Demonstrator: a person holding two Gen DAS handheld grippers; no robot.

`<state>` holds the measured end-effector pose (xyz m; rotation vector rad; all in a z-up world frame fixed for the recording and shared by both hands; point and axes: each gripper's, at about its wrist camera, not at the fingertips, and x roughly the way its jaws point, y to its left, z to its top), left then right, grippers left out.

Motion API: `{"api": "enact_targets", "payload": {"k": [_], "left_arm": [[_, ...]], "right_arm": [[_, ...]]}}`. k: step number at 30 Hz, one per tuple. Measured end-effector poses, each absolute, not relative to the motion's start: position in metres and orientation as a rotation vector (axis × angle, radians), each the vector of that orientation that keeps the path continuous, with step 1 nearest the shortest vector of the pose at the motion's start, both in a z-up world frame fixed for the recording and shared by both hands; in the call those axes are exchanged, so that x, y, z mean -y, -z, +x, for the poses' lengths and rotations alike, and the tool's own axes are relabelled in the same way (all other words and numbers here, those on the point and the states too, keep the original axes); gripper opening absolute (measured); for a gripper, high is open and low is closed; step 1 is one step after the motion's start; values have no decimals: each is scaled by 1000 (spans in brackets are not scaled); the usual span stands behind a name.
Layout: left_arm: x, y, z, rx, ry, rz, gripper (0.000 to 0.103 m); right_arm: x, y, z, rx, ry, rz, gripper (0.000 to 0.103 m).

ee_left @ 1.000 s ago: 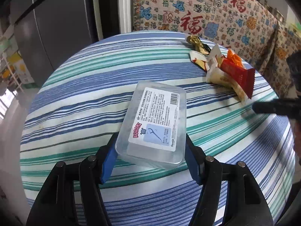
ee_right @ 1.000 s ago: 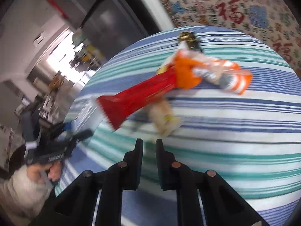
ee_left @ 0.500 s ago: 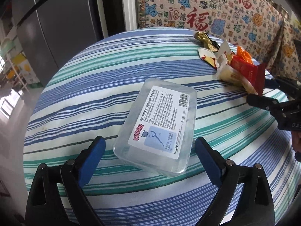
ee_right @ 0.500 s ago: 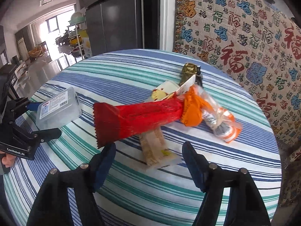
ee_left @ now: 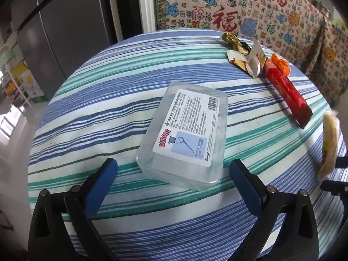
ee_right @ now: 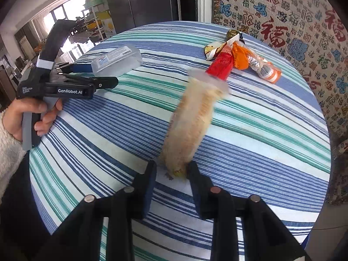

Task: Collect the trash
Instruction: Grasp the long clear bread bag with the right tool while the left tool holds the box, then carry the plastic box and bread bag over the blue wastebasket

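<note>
The right gripper [ee_right: 171, 171] was closing its fingers on a pale beige snack wrapper [ee_right: 191, 119]; the left gripper [ee_left: 171, 174] gaped wide around the clear plastic box [ee_left: 184, 137], so next came carrying the wrapper there.

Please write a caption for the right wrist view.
Right gripper closing on a pale wrapper above the striped table.

Bright window daylight, fisheye-bent dark edges, motion blur on the pale wrapper [ee_right: 191, 119].
</note>
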<state>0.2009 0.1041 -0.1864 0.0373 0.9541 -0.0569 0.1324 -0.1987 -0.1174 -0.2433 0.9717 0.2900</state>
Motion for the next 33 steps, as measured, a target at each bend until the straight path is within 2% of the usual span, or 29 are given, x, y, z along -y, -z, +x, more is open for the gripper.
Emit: {"api": "enact_targets", "payload": {"k": [1,6,10,13,19,21,23,24,30,33], "left_arm": [[-104,187,201,-952,62,39,103],[-106,187,203,-946,63,34,103],[-106,187,207,-947,62,34,103],[-106,187,207,-948,63,34,103],[-106,185,211,-981,99,56,103],[-106,184,211,-985,99,55,102],[-107,182,209,-976,104,40,102],[-108,182,208,-974,105,38,102],[-112,178,213,-930,95,48,102],[-114,175,215,-924,109,23,99]], "right_arm": [[198,118,132,-958,-273,-257,67],[205,121,144,-901,-221,-227,74],[207,121,157,-857,-180,-186,89],[210,118,160,-868,-162,-154,89],[248,97,162,-872,-163,137,89],[248,96,168,-876,-141,135,87],[245,101,175,-908,-80,101,67],[244,100,177,-900,-48,65,62],[230,105,180,-942,-2,-72,57],[232,106,177,-951,17,-95,45]]}}
